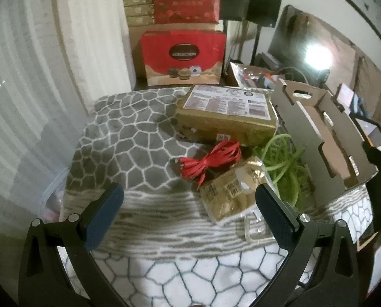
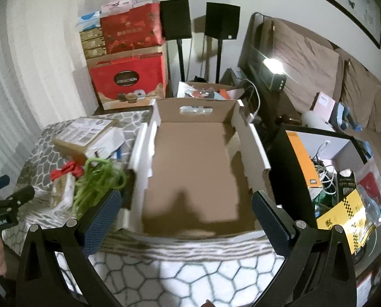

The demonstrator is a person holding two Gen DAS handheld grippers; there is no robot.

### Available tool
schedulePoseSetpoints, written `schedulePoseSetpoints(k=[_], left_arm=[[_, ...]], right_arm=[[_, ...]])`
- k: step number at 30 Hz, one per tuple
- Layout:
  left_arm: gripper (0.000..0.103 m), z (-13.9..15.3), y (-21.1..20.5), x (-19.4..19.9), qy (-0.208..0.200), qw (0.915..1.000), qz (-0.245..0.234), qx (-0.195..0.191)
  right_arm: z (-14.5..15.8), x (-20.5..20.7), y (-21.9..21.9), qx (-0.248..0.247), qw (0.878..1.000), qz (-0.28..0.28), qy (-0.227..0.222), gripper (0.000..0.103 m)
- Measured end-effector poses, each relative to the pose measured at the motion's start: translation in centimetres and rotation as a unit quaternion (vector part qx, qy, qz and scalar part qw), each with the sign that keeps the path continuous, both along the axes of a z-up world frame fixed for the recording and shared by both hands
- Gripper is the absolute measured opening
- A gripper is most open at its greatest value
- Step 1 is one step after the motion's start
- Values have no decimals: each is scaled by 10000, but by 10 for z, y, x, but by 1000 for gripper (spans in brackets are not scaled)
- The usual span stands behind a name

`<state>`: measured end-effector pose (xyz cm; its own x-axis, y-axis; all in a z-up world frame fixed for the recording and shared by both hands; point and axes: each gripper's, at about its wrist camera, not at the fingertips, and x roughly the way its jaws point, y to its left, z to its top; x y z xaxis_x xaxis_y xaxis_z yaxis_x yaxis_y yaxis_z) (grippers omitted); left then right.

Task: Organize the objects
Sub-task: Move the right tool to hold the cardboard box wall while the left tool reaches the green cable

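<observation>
1. Red bundled cable (image 1: 210, 160) lies mid-tabletop, beside the empty brown cardboard box (image 2: 195, 168).
2. Both grippers, left (image 1: 190, 220) and right (image 2: 186, 220), hover with fingers spread, holding nothing.
3. Risk: the tangled green cord (image 1: 285, 163) touching it could snag and drag along.

Setting: a home living room. Indicators: brown sofa (image 2: 318, 58), speakers on stands (image 2: 222, 20), window curtain (image 1: 24, 76), stacked gift boxes (image 2: 129, 76).

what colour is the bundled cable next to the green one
Red cable, clearest in the left wrist view, beside the green cable.
</observation>
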<state>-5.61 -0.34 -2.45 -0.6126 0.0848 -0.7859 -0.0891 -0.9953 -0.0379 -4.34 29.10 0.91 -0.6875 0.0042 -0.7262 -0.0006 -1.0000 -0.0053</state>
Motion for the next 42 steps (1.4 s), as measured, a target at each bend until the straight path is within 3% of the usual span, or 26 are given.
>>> schedulePoseSetpoints(k=[7,13,15,17,20,24,30,32,38,40,42], left_arm=[[103,-6,6,-13,20,9969,-739,275],[103,-14,23,-10,98,9870,-1555,389],[103,-16,27,-8,166,9825,-1798,460],[103,-18,33,-6,255,9793,-1969,380],[103,-20,42,-5,290,9768,-2108,232],[103,-24,45,-7,224,9779,-2074,152],[103,-17,42,-12,152,9787,-1994,466],[103,-11,46,-12,197,9767,-2070,530],[103,-3,85,-19,131,9696,-2431,257],[99,-6,102,-24,-36,9673,-2536,49],[85,-13,115,-32,-323,9658,-2571,-117]], right_arm=[[0,-21,26,71,9999,-78,-64,103],[0,-41,54,-101,9997,-98,-183,102],[-3,-49,64,-255,9992,-96,-290,100],[-9,-57,72,-348,9983,-100,-452,90],[-18,-66,78,-280,9975,-135,-633,80],[-27,-70,85,-236,9969,-193,-719,78],[-36,-70,88,-215,9960,-226,-836,78],[-39,-71,87,-189,9957,-222,-874,71],[-47,-74,89,-248,9942,-236,-1015,64],[-50,-74,90,-282,9936,-224,-1073,60],[-53,-74,91,-305,9930,-206,-1125,56]])
